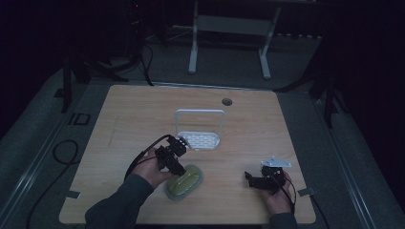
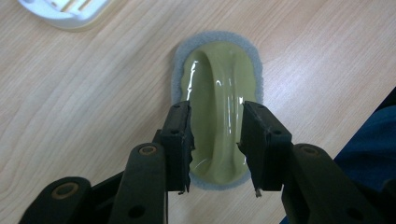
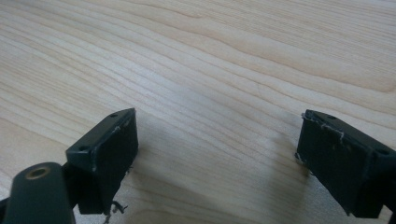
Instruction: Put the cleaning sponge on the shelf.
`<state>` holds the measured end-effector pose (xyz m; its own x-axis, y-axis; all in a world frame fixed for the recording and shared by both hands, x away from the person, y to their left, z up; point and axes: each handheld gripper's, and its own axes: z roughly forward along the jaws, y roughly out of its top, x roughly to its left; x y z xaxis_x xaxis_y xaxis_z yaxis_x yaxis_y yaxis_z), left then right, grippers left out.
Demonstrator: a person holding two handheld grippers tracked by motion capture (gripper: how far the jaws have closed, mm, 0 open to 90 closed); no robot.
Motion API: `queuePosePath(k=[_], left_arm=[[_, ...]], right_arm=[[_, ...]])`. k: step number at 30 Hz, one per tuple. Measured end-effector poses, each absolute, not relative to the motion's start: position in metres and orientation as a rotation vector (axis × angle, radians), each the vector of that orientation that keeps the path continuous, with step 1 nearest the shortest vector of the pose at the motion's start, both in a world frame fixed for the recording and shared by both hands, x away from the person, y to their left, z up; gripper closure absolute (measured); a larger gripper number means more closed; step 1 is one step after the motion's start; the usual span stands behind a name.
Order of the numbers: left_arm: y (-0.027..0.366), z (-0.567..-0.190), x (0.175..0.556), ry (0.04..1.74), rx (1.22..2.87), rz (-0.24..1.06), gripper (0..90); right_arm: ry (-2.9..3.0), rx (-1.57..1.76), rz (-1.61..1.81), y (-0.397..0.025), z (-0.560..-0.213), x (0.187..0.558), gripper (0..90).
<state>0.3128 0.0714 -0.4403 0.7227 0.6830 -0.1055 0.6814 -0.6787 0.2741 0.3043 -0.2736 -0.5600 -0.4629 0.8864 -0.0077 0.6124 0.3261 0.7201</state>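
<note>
- Wooden tabletop [image 1: 143, 109] in a dark room carries two things: one green scrubber, one white rack [image 1: 199, 136].
- Scrubber [image 2: 219, 107] lies near the front edge.
- Left gripper [image 2: 215, 135]: jaws apart, straddling its ridge.
- Right gripper [image 3: 217, 154]: jaws wide apart, near the front right corner.

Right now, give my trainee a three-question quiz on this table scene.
1. True or false: the left tongs straddle the raised handle of the green scrubber.
2. What lies under the right tongs? A) bare table B) the white rack C) the scrubber
3. What stands beyond the scrubber, toward the far edge of the table?

Key: 1. True; the jaws sit open on either side of the handle. 2. A. 3. The white rack.
</note>
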Motion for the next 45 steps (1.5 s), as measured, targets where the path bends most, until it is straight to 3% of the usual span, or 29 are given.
queuePosePath(k=[16, 25, 33, 45], left_arm=[[0.057, -0.452, 0.32, 1.074, 2.695, -0.031, 48.8], [0.049, -0.46, 0.323, 1.078, 2.736, -0.068, 45.6], [0.045, -0.466, 0.325, 1.077, 2.76, -0.087, 45.8], [0.041, -0.474, 0.328, 1.068, 2.808, -0.1, 53.5]], right_arm=[[2.196, 1.324, 0.927, -0.274, -0.56, 0.304, 12.0], [2.196, 1.324, 0.928, -0.274, -0.56, 0.304, 12.0], [2.196, 1.325, 0.927, -0.274, -0.56, 0.304, 12.0], [2.196, 1.326, 0.927, -0.274, -0.56, 0.304, 12.1]])
